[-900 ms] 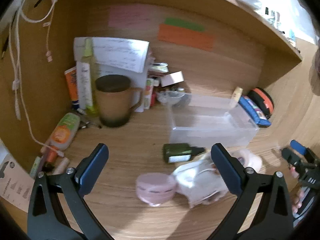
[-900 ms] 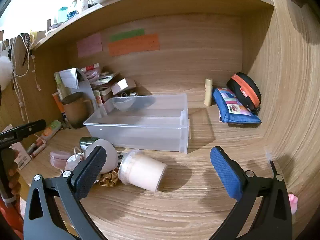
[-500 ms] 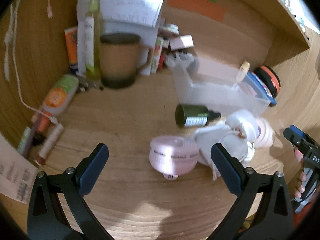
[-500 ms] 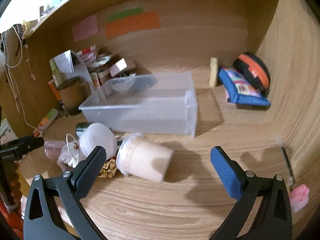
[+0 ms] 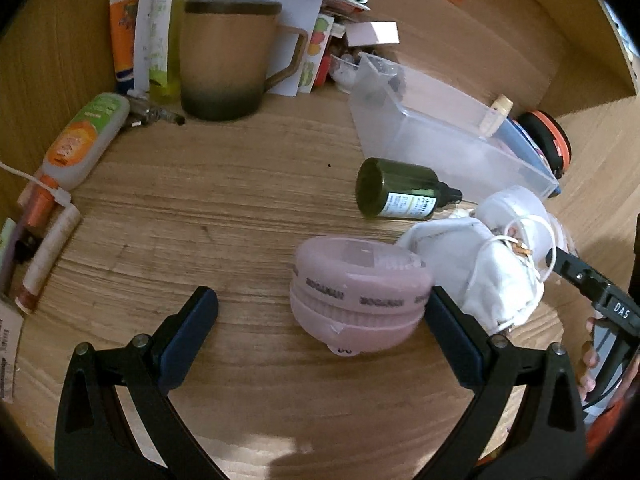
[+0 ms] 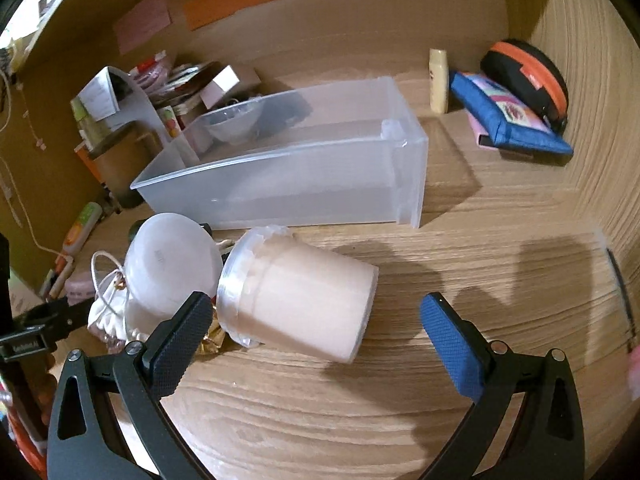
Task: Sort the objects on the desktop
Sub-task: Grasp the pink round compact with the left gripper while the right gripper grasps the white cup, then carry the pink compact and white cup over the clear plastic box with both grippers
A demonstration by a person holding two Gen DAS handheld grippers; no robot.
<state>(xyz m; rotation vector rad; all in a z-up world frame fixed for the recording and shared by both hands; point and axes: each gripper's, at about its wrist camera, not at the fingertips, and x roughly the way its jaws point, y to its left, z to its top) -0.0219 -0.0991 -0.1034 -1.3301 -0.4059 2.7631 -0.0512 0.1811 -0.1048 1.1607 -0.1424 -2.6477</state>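
A round pink case (image 5: 358,294) lies on the wooden desk between the open fingers of my left gripper (image 5: 320,316); its right side sits against the right finger. A white drawstring pouch (image 5: 486,272) and a dark green dropper bottle (image 5: 400,194) lie just beyond it. My right gripper (image 6: 316,318) is open around a cream jar (image 6: 304,298) lying on its side, clear lid to the left. A white round lid (image 6: 170,266) leans beside the jar. A clear plastic bin (image 6: 296,160) stands behind; it also shows in the left wrist view (image 5: 444,140).
A brown mug (image 5: 226,58), tubes and papers crowd the back left corner. An orange-green tube (image 5: 82,140) and lip balms (image 5: 48,254) lie at the left. A blue pouch (image 6: 510,120), a black-orange case (image 6: 528,76) and a small cream bottle (image 6: 438,80) sit at the back right.
Both grippers have moved forward and down. The pink case now lies between my left fingers and the cream jar between my right fingers. Both stay open.
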